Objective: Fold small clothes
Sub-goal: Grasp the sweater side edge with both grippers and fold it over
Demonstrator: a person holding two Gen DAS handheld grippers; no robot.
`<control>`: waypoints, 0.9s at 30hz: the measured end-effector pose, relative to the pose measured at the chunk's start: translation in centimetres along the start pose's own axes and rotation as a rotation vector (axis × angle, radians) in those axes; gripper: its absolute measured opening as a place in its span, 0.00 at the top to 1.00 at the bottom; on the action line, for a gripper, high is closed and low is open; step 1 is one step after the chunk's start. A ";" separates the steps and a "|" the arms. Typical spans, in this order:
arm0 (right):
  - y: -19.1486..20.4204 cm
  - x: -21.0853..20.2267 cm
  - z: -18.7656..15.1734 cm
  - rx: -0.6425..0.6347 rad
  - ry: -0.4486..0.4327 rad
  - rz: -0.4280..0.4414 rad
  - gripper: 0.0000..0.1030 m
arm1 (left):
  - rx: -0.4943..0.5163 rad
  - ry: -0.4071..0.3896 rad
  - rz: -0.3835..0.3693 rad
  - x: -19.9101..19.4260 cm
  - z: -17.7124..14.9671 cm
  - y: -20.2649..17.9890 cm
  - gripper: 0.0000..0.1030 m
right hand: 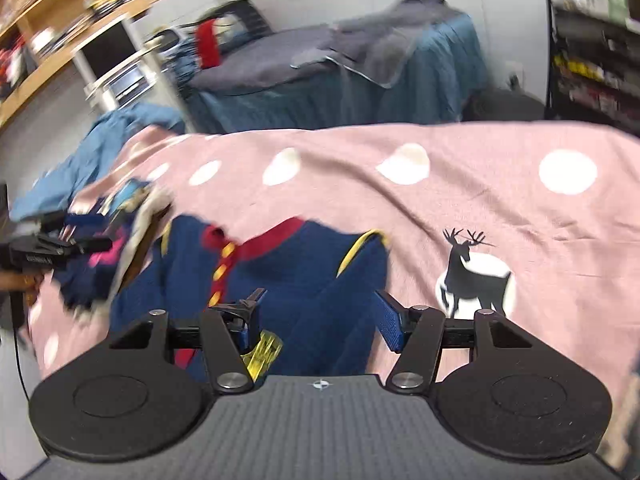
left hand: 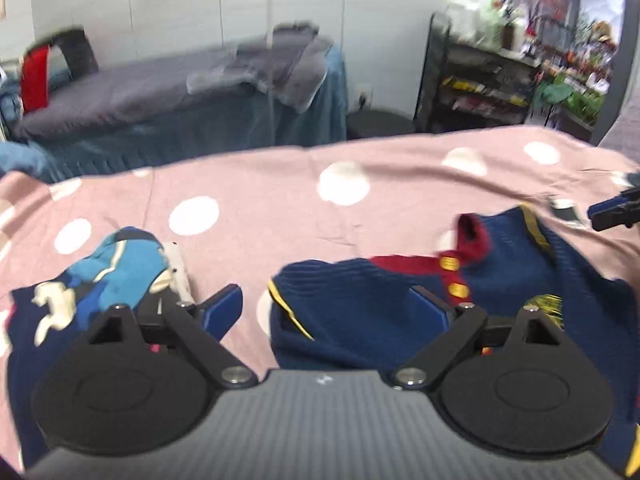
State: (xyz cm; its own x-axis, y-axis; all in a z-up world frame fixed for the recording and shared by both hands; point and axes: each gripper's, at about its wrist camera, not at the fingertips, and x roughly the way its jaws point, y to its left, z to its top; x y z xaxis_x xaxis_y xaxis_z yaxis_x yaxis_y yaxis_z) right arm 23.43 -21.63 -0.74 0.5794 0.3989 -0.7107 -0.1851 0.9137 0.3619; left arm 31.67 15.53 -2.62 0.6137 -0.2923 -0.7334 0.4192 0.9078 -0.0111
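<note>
Ribbed navy knit sweater (left hand: 360,300) lies rumpled on dotted pink bedspread (left hand: 260,200).

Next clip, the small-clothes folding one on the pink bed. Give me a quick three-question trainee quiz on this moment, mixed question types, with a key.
1. True or false: the left gripper is shut on the navy sweater.
2. What animal is printed on the pink bedspread? A) rabbit B) deer C) cat
3. Fill in: the navy sweater's collar is ____.

Key: 1 false, both grippers are open, the right gripper too. 2 B, the deer. 3 red.
</note>
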 end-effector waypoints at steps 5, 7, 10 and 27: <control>-0.8 3.0 0.8 -0.017 0.044 -0.044 0.08 | -0.013 0.051 -0.042 6.4 1.2 2.7 0.13; -1.3 3.9 1.2 0.008 0.047 -0.019 0.08 | -0.035 0.117 -0.062 9.3 1.2 3.5 0.13; -1.8 5.1 1.6 0.014 0.059 -0.018 0.08 | -0.034 0.141 -0.103 11.5 0.8 3.9 0.24; 0.9 -2.1 1.4 -0.048 -0.094 0.139 0.82 | -0.042 0.000 -0.236 2.9 0.6 1.5 0.87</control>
State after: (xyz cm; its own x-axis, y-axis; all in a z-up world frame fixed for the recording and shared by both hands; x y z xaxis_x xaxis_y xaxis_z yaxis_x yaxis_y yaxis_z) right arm 23.16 -21.78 1.88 0.6170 0.5146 -0.5953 -0.3050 0.8538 0.4220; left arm 34.45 15.89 -4.38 0.5019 -0.4978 -0.7073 0.5227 0.8261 -0.2105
